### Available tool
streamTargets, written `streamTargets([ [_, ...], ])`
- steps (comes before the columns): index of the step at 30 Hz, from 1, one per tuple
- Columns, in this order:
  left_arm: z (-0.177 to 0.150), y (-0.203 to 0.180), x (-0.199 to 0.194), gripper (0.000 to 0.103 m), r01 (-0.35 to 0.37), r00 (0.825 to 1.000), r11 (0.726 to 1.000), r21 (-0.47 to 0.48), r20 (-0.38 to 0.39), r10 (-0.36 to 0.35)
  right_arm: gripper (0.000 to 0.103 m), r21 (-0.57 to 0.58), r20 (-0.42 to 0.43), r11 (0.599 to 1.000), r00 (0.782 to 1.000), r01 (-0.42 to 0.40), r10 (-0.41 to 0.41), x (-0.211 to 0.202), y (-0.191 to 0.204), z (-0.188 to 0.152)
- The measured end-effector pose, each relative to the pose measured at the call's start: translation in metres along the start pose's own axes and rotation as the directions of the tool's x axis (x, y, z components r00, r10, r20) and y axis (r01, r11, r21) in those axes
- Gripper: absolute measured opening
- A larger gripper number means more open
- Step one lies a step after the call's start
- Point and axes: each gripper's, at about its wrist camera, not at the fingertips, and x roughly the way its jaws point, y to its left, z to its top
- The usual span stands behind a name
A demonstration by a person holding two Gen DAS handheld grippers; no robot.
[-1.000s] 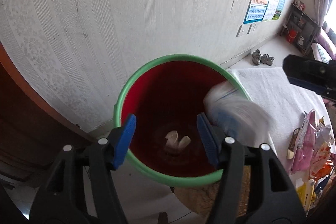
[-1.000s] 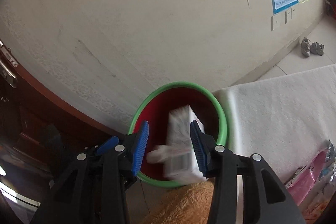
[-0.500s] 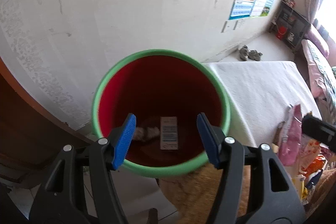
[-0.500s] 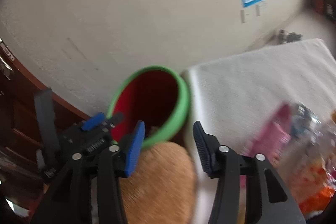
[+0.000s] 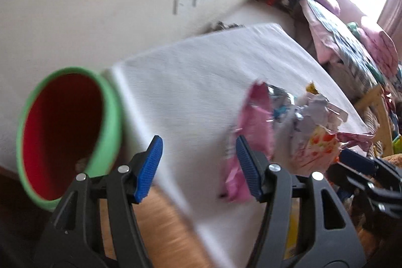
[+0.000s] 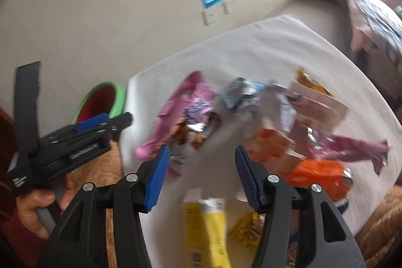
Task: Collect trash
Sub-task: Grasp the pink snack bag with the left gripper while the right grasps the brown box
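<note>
Trash wrappers (image 6: pixel 198 104) on white cloth (image 6: pixel 263 52): judged light, crinkly, slippery; best pinched at flat edge. Left gripper (image 5: pixel 199 167) and right gripper (image 6: pixel 201 175) fingers apart, nothing held.

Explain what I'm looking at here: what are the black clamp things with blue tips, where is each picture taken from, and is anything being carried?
No robot here: a person holds a pair of handheld tongs in each hand, each with a fisheye camera looking along its blue-padded fingers. One picture comes from the left tongs, the other from the right tongs. In the right view you also see the left tongs from the side, with the person's hand gripping them. Both pairs stand open with nothing between the pads. Below lies a white cloth covered with a pile of snack wrappers: pink, orange and yellow packets among them, blurred by motion. At the cloth's edge stands a bin, green outside and red inside.
</note>
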Motion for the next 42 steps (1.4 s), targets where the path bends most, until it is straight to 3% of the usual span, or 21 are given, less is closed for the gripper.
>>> streamTargets([
  [7,0.007,-0.04,0.042,0.059,0.072,0.994,0.996,0.052,-0.085,-0.067,0.053,0.081,0.03,0.997,1.0,-0.01,0.007,-0.013,-0.026,-0.008],
  [10,0.009,-0.047,0.055,0.075,0.071,0.99,0.996,0.053,-0.124,-0.064,0.054,0.099,0.036,0.995,0.999,-0.014,0.01,-0.017,-0.029,-0.009],
  [13,0.01,-0.049,0.059,0.075,0.088,0.986,0.996,0.028,-0.145,-0.083,0.054,0.113,0.047,0.993,0.999,-0.015,0.01,-0.02,-0.033,-0.009],
  [17,0.003,-0.056,0.067,0.075,0.076,0.982,0.995,0.065,-0.178,-0.063,0.054,0.137,0.042,0.99,0.999,-0.017,0.011,-0.02,-0.038,-0.009],
  [19,-0.003,-0.057,0.07,0.067,0.062,0.982,0.994,0.088,-0.185,-0.044,0.054,0.141,0.039,0.99,0.999,-0.015,0.009,-0.019,-0.039,-0.01],
  [24,-0.005,-0.048,0.062,0.058,0.053,0.986,0.997,0.061,-0.16,-0.042,0.054,0.142,0.031,0.99,1.0,-0.008,0.004,-0.017,-0.04,-0.011],
  [29,-0.008,-0.033,0.032,0.056,0.033,0.996,0.998,0.052,-0.09,-0.028,0.054,0.135,0.023,0.991,1.0,-0.018,0.015,-0.012,-0.037,-0.005],
  [34,-0.026,-0.013,0.0,0.056,0.002,0.999,1.0,0.018,-0.043,-0.002,0.054,0.051,0.02,0.999,1.0,-0.008,0.007,0.0,-0.027,0.034],
  [37,-0.034,-0.001,-0.016,0.056,-0.014,1.0,1.0,-0.019,-0.009,0.014,0.06,0.024,-0.01,1.0,1.0,-0.015,0.015,0.018,-0.019,0.062],
  [42,-0.04,0.007,-0.026,0.056,0.013,0.999,0.998,-0.054,0.048,-0.011,0.06,0.091,-0.091,0.986,0.985,-0.138,0.147,0.057,0.0,0.075],
])
